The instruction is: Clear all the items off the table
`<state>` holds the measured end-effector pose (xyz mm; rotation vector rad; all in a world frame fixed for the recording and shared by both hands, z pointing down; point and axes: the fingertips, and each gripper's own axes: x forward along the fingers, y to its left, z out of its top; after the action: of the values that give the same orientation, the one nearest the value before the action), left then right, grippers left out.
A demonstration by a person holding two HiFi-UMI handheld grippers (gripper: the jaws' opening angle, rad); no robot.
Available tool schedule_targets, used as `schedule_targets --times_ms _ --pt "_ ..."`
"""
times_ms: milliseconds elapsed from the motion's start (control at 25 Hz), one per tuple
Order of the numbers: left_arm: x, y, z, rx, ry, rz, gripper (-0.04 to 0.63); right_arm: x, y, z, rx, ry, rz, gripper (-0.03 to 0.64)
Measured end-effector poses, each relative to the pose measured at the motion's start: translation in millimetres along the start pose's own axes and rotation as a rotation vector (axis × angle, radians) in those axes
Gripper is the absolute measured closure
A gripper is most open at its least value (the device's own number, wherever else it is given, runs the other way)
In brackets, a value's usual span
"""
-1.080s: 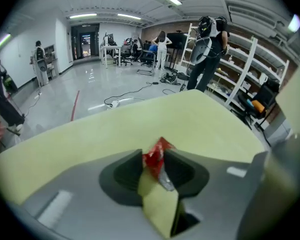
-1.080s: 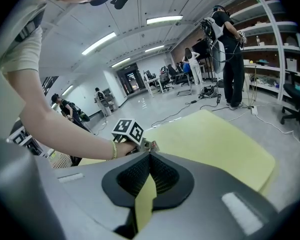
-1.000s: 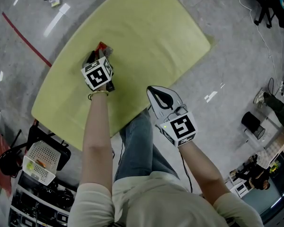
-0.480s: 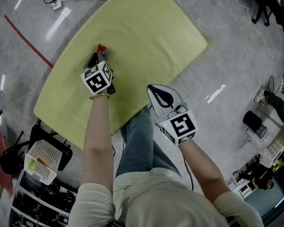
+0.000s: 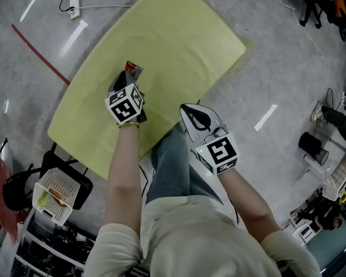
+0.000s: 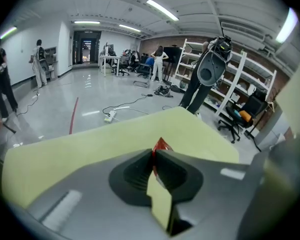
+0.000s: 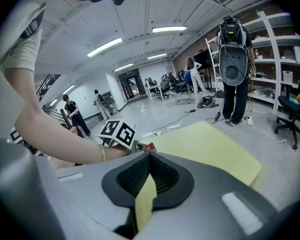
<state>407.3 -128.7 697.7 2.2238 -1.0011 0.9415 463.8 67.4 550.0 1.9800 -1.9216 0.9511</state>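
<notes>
Head view: the yellow-green counter (image 5: 179, 39) runs slantwise across the grey floor, and it sits a little further right and lower in the picture than a second ago, since the camera has shifted. The person's jeans-clad leg (image 5: 170, 172) shows just off the counter's near edge, between the two forearms. A white perforated basket (image 5: 57, 192) stands off the counter's lower left corner, with a few small things in it that are too small to name. The right claw (image 5: 186, 109) hangs beside the knee, just past the counter's near edge, much where it was in the earlier frames; in the right gripper view its jaws (image 7: 150, 156) meet at the tips with nothing between them. The left claw (image 5: 127, 81) is over the left part of the counter. Its jaws have just been closing, and the left gripper view shows the left claw (image 6: 153, 153) pressed together on a small red packet (image 6: 161, 145), whose crinkled top pokes out past the tips. A second ago that red packet (image 5: 132, 69) lay at the claw's tips low against the counter; now it rides in the grip, raised off the surface, and the left hand sits nearer the camera than before.
</notes>
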Motion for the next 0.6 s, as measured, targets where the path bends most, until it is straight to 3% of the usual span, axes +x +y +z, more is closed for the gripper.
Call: schedule_targets --times_ms 400,600 --pt "-63.3 -3.0 -5.6 -0.009 -0.028 -0.033 0.572 -39.6 37.4 8.6 -0.038 -0.047 -0.021 0.623" --pt "-101.8 -5.3 -7.1 0.024 -0.038 -0.052 0.572 -62.7 55.0 6.8 -0.048 -0.055 -0.027 0.623"
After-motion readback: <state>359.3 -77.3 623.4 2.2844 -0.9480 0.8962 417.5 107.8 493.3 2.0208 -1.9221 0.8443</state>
